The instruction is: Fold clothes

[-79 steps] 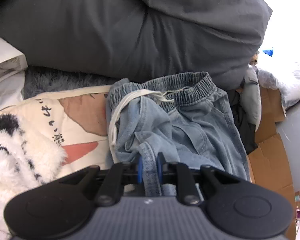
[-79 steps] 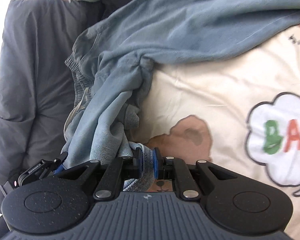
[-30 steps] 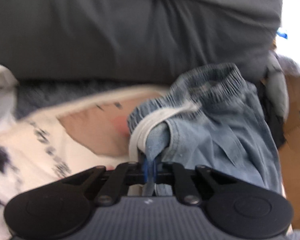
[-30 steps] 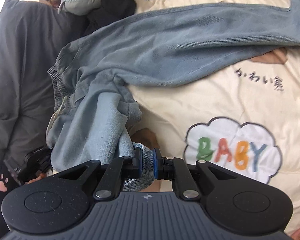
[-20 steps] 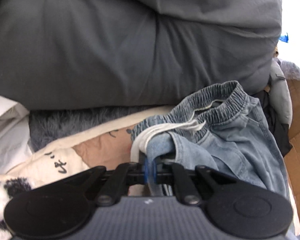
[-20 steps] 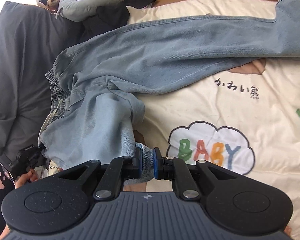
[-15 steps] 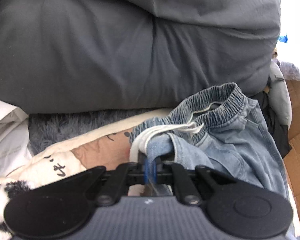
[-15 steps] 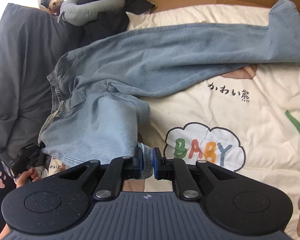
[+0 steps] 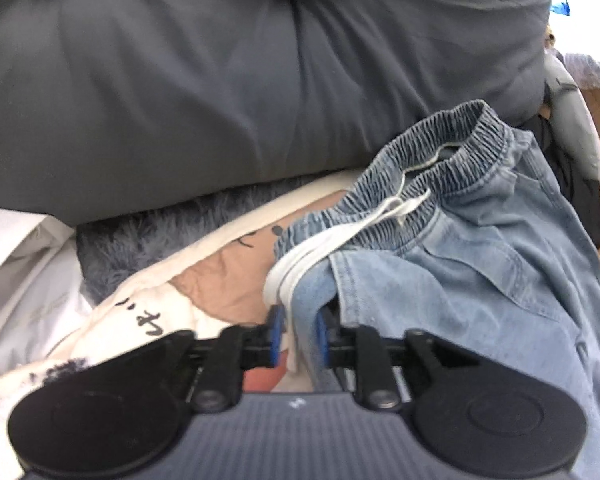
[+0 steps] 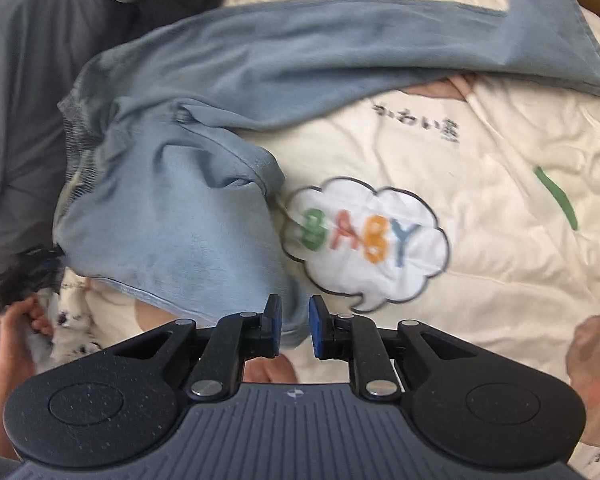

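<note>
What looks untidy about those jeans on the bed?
The jeans lie crooked: one leg stretches flat across the blanket, the other is bunched up near the waistband, whose drawstring trails loose.

There was 1 pair of light-blue jeans [image 10: 228, 92], with 2 legs: 1 stretched out far beyond the fingers, 1 folded back just ahead of them. 1 white drawstring [image 9: 320, 248] ran from the 1 elastic waistband [image 9: 452, 160] to just ahead of the fingers. Under the jeans lay 1 cream blanket [image 10: 500, 184] bearing 1 cloud patch [image 10: 372, 240] ahead and right of the fingers. Beyond lay 1 grey duvet [image 9: 220, 80]. 1 bare hand [image 10: 20, 320] showed at far left.
</note>
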Demonstrator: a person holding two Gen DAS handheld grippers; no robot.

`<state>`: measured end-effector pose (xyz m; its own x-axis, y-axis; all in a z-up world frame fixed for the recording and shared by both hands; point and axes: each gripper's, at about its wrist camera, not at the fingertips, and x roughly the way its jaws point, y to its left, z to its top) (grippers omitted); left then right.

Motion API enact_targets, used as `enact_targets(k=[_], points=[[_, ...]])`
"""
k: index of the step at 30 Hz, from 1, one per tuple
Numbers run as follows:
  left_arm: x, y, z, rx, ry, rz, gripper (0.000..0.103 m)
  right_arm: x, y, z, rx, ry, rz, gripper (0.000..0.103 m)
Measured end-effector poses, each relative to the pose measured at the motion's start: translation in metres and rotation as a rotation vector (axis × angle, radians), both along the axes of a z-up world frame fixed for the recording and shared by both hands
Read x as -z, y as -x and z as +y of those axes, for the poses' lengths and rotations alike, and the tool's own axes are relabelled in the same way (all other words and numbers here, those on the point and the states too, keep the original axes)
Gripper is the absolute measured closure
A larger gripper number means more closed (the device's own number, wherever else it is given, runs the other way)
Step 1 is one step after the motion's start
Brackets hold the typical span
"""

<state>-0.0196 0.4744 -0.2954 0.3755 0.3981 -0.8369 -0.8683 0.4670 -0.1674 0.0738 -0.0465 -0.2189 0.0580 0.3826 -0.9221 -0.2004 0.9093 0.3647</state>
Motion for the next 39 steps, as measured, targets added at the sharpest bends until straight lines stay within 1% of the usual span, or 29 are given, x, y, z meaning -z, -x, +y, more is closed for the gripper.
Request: enact_targets(k=[1, 3, 6, 7, 8, 9, 13, 18, 21, 23, 24, 29, 30, 32, 35, 38, 39], points=[[-0.001, 0.001, 0.0, -0.006, -0.007, 0.002, 0.063, 0.0, -0.002, -0.002, -0.004, 0.01, -0.005, 0.088], [-0.002, 0.002, 0.001, -0.01, -0.019, -0.004, 0.062, 0.001, -0.005, -0.005, -0.014, 0.022, -0.018, 0.087], [-0.001, 0.002, 0.007, -0.016, -0.044, -0.007, 0.055, 0.002, -0.013, -0.008, -0.029, 0.034, -0.042, 0.086], [0.0, 0.001, 0.009, -0.014, -0.057, -0.006, 0.053, 0.002, -0.016, -0.009, -0.035, 0.04, -0.053, 0.084], [0.002, 0.001, 0.012, -0.013, -0.059, -0.006, 0.052, 0.001, -0.018, -0.011, -0.037, 0.043, -0.061, 0.079], [0.005, 0.002, 0.015, -0.014, -0.059, -0.006, 0.051, 0.001, -0.019, -0.013, -0.038, 0.046, -0.069, 0.078], [0.016, 0.001, 0.024, -0.009, -0.046, -0.011, 0.049, 0.004, -0.024, -0.016, -0.036, 0.053, -0.075, 0.078], [0.036, -0.002, 0.032, 0.014, -0.021, -0.017, 0.049, 0.01, -0.022, -0.014, -0.053, 0.054, -0.069, 0.078], [0.049, -0.004, 0.033, 0.047, 0.005, -0.03, 0.051, 0.012, -0.022, -0.012, -0.065, 0.044, -0.068, 0.078], [0.054, -0.004, 0.033, 0.049, 0.013, -0.044, 0.055, 0.013, -0.024, -0.01, -0.075, 0.033, -0.063, 0.078], [0.054, -0.003, 0.034, 0.045, 0.017, -0.055, 0.059, 0.012, -0.025, -0.008, -0.091, 0.03, -0.063, 0.078], [0.04, 0.004, 0.029, 0.035, 0.008, -0.116, 0.07, 0.009, -0.038, 0.001, -0.191, 0.023, -0.069, 0.078], [0.037, 0.005, 0.028, 0.037, 0.011, -0.13, 0.075, 0.009, -0.042, 0.002, -0.212, 0.027, -0.072, 0.078], [0.033, 0.004, 0.027, 0.043, 0.011, -0.148, 0.076, 0.009, -0.049, 0.006, -0.25, 0.035, -0.078, 0.078], [0.025, -0.001, 0.021, 0.063, -0.037, -0.118, 0.079, 0.009, -0.058, 0.009, -0.293, 0.039, -0.093, 0.078], [0.015, -0.004, 0.013, 0.077, -0.067, -0.096, 0.087, 0.008, -0.063, 0.013, -0.326, 0.035, -0.104, 0.078], [0.011, -0.004, 0.011, 0.077, -0.074, -0.093, 0.094, 0.008, -0.065, 0.014, -0.336, 0.032, -0.103, 0.078]])
